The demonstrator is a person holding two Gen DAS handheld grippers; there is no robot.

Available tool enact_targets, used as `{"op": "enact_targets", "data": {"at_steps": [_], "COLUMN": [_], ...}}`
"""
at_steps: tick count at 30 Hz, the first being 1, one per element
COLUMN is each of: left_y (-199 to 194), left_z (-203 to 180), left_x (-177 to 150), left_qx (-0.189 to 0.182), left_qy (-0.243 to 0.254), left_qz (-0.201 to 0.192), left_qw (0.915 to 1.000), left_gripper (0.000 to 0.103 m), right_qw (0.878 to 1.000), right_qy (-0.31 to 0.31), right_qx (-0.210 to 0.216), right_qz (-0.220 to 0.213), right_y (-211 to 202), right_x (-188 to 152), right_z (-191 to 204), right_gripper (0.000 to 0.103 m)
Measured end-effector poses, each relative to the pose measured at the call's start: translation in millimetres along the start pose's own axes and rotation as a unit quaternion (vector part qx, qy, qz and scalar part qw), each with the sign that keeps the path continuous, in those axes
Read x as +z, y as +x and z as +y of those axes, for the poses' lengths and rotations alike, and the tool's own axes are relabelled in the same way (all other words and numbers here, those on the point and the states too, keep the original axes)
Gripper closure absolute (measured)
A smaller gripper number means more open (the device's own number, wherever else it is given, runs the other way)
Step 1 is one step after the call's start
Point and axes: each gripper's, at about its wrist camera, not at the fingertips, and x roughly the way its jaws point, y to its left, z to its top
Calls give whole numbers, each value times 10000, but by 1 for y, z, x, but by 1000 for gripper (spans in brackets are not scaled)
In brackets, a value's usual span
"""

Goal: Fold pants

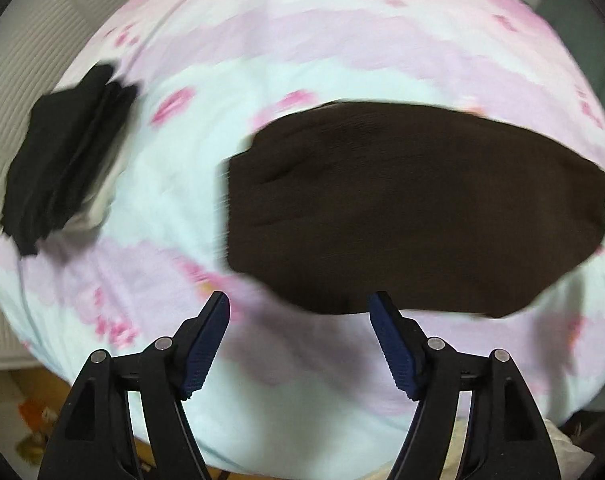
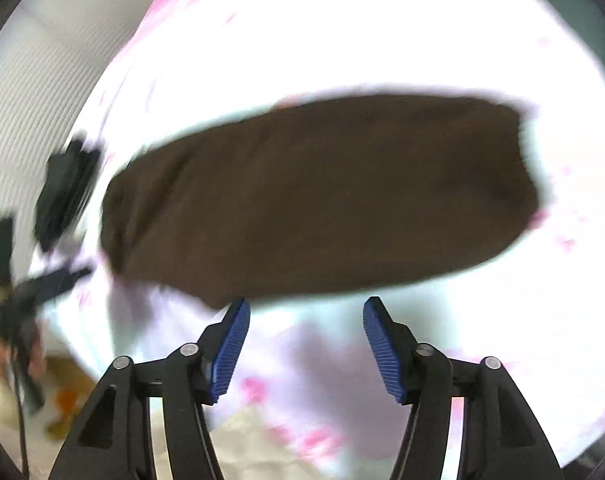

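Dark brown pants lie folded into a compact oblong on a pink and pale blue patterned bedspread. They also show in the right wrist view. My left gripper is open and empty, just short of the pants' near edge. My right gripper is open and empty, also just short of the near edge. The left gripper shows blurred at the far left of the right wrist view.
A stack of folded black clothes sits at the bed's left edge; it also shows in the right wrist view. A ribbed white wall lies beyond the bed. Cluttered floor shows at the lower left.
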Motion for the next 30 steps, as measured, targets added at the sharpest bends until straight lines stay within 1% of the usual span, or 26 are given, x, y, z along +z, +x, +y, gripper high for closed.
{"op": "enact_targets", "data": {"at_steps": [2,3,4,7,8,11,15,16,18,20,21,25,27,28,30], "left_y": [-8,-11,-12,-14,-14,-16,-11,-11,-15,-16,-15,-8,-4,-3,-1], "left_z": [-32,-47,-63,-105,-116,-145,-158,-160,-169,-171,-175,-182,-185,-187,-191], "left_x": [8,12,17,30,34,40,33,30,28,25,24,19,19,19,19], "left_qx": [-211,-289,-383,-568,-573,-563,-474,-444,-384,-277,-224,-89,-109,-168,-218], "left_qy": [189,273,359,562,611,723,743,734,712,737,751,758,718,706,716], "left_qz": [-108,-142,-156,-178,-207,-235,-211,-181,-143,-109,-104,-62,-44,-50,-75], "left_qw": [9995,9991,9985,9966,9963,9955,9959,9962,9966,9968,9969,9971,9973,9973,9972], "left_gripper": [31,31,31,31,31,31,31,31,31,31,31,31,31,31,31], "right_qw": [9982,9969,9947,9929,9930,9945,9954,9946,9915,9866,9845,9790,9706,9706,9713], "right_qy": [186,237,306,420,480,572,740,863,1147,1450,1558,1758,1998,2028,2026], "right_qx": [-270,-353,-461,-445,-445,-268,-34,124,395,676,771,1030,1335,1290,1233], "right_qz": [-498,-663,-865,-1017,-985,-831,-610,-558,-468,-324,-242,-68,112,139,164], "right_y": [-22,-27,-34,-31,-25,2,35,44,61,76,85,111,127,133,138], "right_x": [15,20,30,56,63,79,89,92,92,89,89,93,93,92,93], "right_z": [-32,-40,-60,-96,-106,-108,-135,-147,-162,-175,-181,-185,-184,-183,-183], "right_gripper": [32,31,31,31,31,31,31,32,33,41,42,44,43,43,50]}}
